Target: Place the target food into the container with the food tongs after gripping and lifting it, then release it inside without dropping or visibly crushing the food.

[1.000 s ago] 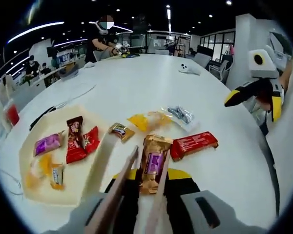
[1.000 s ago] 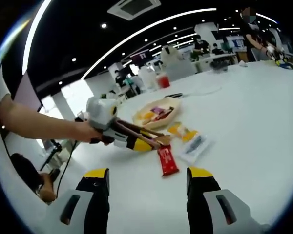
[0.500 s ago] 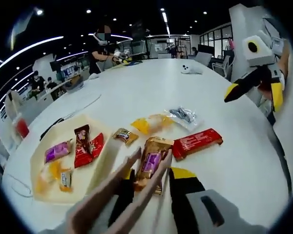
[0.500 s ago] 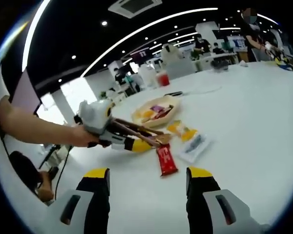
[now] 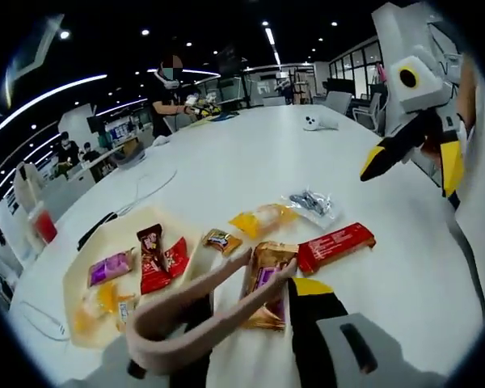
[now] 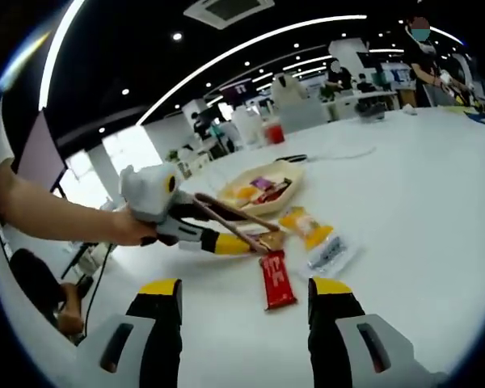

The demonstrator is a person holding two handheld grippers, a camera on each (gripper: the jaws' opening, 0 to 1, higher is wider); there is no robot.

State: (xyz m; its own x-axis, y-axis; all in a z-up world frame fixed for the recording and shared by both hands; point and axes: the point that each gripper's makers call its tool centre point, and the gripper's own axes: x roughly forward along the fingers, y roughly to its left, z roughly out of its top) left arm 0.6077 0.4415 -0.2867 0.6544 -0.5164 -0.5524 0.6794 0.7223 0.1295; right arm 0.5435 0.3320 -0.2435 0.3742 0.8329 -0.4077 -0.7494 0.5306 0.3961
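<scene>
My left gripper point(image 5: 255, 297) is shut on beige food tongs point(image 5: 196, 301). The tong tips pinch a gold snack packet point(image 5: 268, 279) with a purple label, low over the white table. I cannot tell whether the packet is off the surface. To its left lies a beige tray point(image 5: 74, 291) holding purple, red and yellow packets. In the right gripper view the tongs point(image 6: 230, 217) reach from the left gripper point(image 6: 204, 240) to the gold packet point(image 6: 271, 239), in front of the tray point(image 6: 287, 185). My right gripper point(image 6: 244, 291) is open and holds nothing. It also hangs at the upper right point(image 5: 412, 166).
A red bar point(image 5: 336, 245), a yellow packet point(image 5: 263, 218), a clear bag point(image 5: 311, 202) and a small gold candy point(image 5: 221, 240) lie near the gold packet. People work at the table's far end. A cable point(image 5: 141, 194) trails beyond the tray.
The tong arms have drawn together onto the gold packet. The left gripper and its view have tipped and risen a little. The right gripper has barely moved.
</scene>
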